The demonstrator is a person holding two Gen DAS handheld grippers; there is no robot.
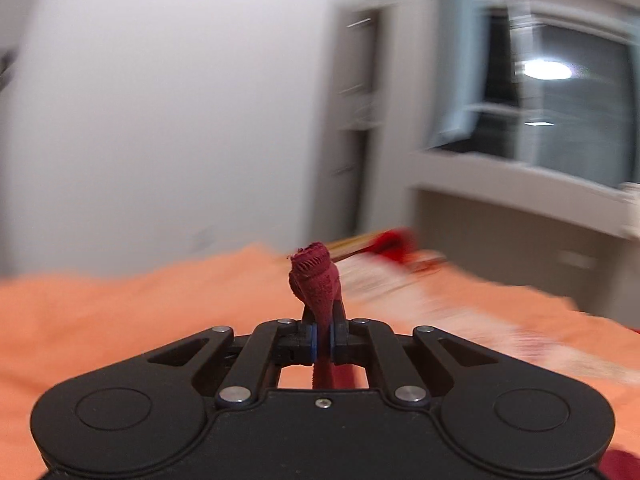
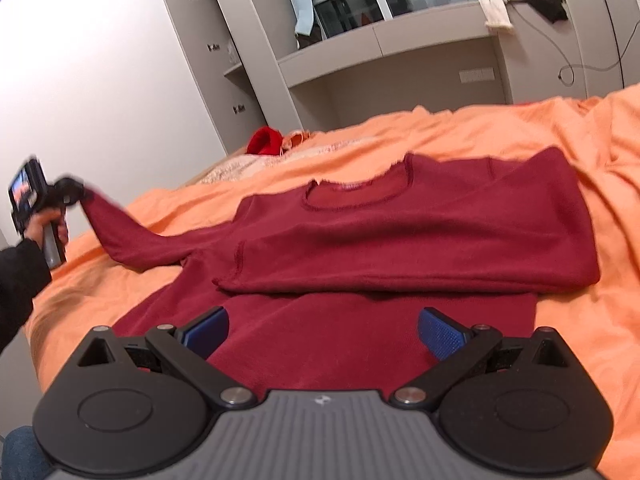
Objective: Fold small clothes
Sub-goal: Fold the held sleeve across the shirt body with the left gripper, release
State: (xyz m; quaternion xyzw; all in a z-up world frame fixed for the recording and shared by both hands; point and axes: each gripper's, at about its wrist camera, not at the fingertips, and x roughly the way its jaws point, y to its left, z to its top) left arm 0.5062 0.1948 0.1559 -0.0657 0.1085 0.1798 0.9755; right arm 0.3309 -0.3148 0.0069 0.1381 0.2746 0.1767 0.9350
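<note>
Left claw (image 1: pixel 323 322) pinches the sweater (image 2: pixel 400 236) sleeve cuff; right claw (image 2: pixel 324 330) hovers spread above its hem.

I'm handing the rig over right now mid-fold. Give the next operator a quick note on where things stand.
Left gripper: shut on the sweater's sleeve cuff, lifted off the bed.
Right gripper: open, holding nothing, over the sweater's lower body.
Maroon sweater lies on the orange bedspread; one sleeve is already folded across the chest.
Left: lay the held sleeve across, then fold the body.
</note>
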